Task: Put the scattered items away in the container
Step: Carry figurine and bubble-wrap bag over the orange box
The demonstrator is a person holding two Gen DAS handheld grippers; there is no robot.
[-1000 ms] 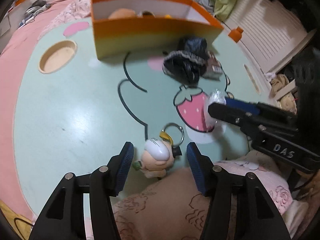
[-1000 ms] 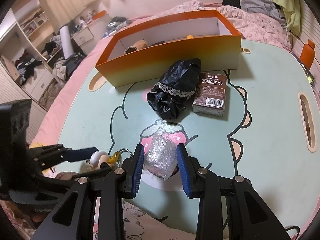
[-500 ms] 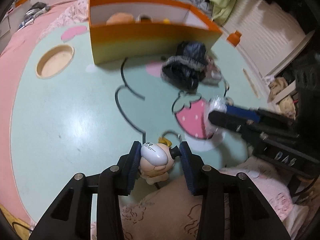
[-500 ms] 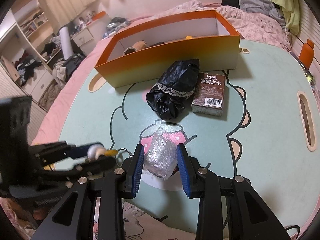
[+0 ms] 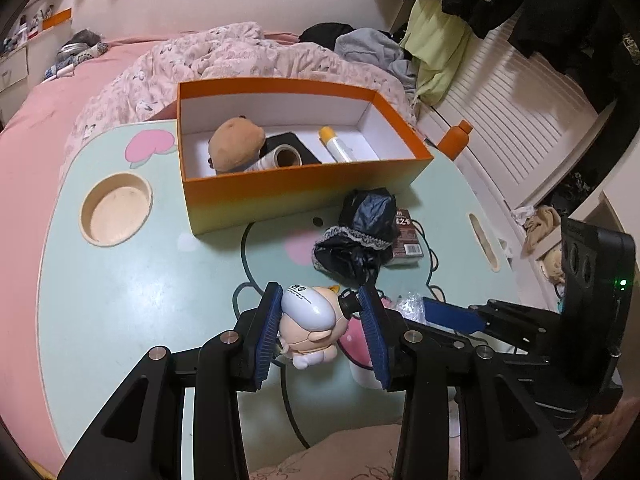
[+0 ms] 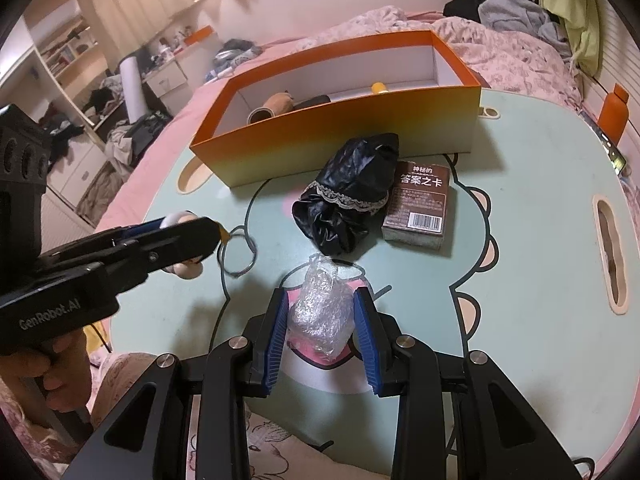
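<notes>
The orange box (image 5: 304, 196) at the desk's (image 5: 120, 312) far side already held a plush, a roll and a tube. The left gripper (image 5: 320, 334) had its jaws clamped on a doll keychain (image 5: 312, 326), the right gripper (image 6: 320, 334) on crinkled plastic wrap (image 6: 322, 312). A black cloth bundle (image 6: 344, 200) and card box (image 6: 418, 206) remained.

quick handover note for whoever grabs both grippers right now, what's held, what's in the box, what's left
Left gripper: shut on the keychain figure, lifted off the table.
Right gripper: shut on the plastic wrap wad, low over the strawberry print.
Done: brown plush, tape roll, a flat black item and an orange-capped tube lie in the orange box.
Left: drop both held items in the box, then the black lace-trimmed bag and brown card box, both lying before it.
</notes>
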